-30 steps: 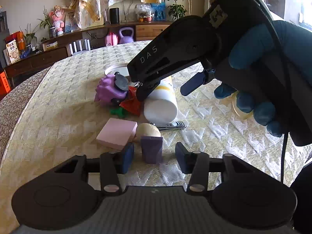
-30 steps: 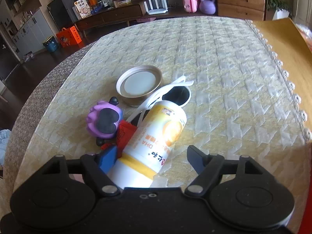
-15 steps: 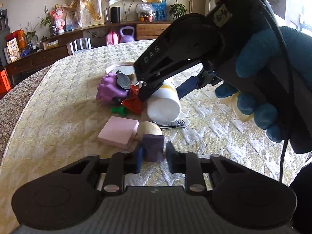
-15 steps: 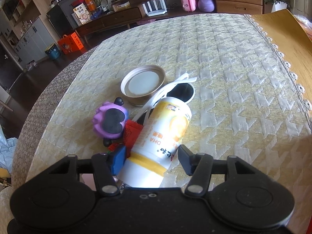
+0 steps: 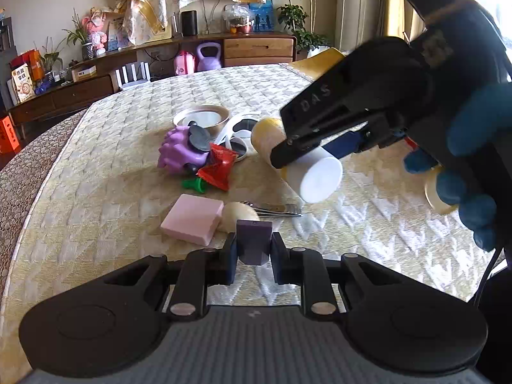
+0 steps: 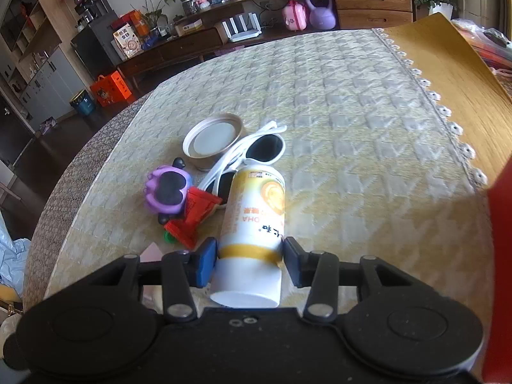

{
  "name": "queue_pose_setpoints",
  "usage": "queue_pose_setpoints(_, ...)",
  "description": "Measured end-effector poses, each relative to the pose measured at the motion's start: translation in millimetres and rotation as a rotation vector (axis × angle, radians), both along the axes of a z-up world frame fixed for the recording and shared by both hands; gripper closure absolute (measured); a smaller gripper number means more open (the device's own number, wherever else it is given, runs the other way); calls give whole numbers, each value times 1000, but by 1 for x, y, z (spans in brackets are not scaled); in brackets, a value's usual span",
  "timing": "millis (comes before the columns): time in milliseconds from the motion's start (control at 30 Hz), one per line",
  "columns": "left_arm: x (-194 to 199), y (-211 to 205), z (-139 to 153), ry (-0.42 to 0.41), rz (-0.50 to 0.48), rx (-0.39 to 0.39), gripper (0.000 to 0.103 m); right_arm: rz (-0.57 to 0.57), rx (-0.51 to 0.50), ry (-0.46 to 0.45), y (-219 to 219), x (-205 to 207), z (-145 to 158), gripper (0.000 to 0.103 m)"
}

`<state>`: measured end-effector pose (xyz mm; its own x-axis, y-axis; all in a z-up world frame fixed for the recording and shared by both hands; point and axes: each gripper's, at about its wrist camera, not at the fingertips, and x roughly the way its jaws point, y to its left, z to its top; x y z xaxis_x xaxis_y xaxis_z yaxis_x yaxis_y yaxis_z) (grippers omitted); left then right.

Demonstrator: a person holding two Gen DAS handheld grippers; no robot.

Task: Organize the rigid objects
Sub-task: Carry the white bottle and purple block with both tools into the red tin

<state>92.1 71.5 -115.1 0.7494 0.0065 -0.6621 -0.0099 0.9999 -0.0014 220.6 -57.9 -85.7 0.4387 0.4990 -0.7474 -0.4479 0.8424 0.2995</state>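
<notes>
The bench (image 6: 336, 102), under its yellow quilted cloth, carried the same heap as a second before, and most of it had not shifted: the round lid (image 6: 212, 142), the white sunglasses (image 6: 265, 147), the purple toy (image 6: 166, 192), the red wrapper (image 6: 195, 216), the pink block (image 5: 193, 219) and the pale ball (image 5: 240, 214) lay where they had.

The bottle (image 6: 252, 224) was what had changed. A second earlier it lay flat with the right tongs (image 6: 248, 260) wide on either side of it; now their jaws were closing, both pads at the sides of the bottle just above its yellow band, near the white base. In the left view the bottle's base end sat tilted up off the cloth, its far end near the sunglasses. The pads looked to be touching the bottle, so it was grasped, if not yet fully squeezed. A gloved hand (image 5: 464, 160) held those tongs from the right.

The purple block (image 5: 254, 240) had also changed state. A second ago it stood loose between spread jaws; now the left tongs (image 5: 254, 259) were clenched on it, one pad pressed to each side. It stood upright at the near edge of the heap, just in front of the ball and beside the pink block, with a metal clipper (image 5: 275, 209) lying past the ball. A small green piece (image 5: 193, 185) poked out under the wrapper.
</notes>
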Motion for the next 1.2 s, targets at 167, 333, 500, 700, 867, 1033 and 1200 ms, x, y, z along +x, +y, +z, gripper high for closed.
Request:
queue_pose_setpoints(167,-3,-6,9,-5,-12,-4,82,-13,27,-12,-18,-11,9,59)
queue_pose_setpoints(333,-2,-9,15,-2,-17,-12,82,-26,50,-29,-36,-25,16,59)
queue_pose_setpoints(500,-3,-13,21,3,-19,-32,82,-44,75,-47,-57,-36,26,59)
queue_pose_setpoints(700,-4,-30,33,-14,-69,-22,82,-80,109,-84,-86,-47,43,59)
queue_pose_setpoints(867,0,-46,45,-17,-122,-23,82,-118,122,-128,-113,-53,58,59)
queue_pose_setpoints(1033,9,-62,59,-19,-163,-42,82,-179,130,-169,-150,-54,70,59)
queue_pose_setpoints(1200,24,-83,73,-18,-206,-45,82,-250,128,-196,-188,-55,73,59)
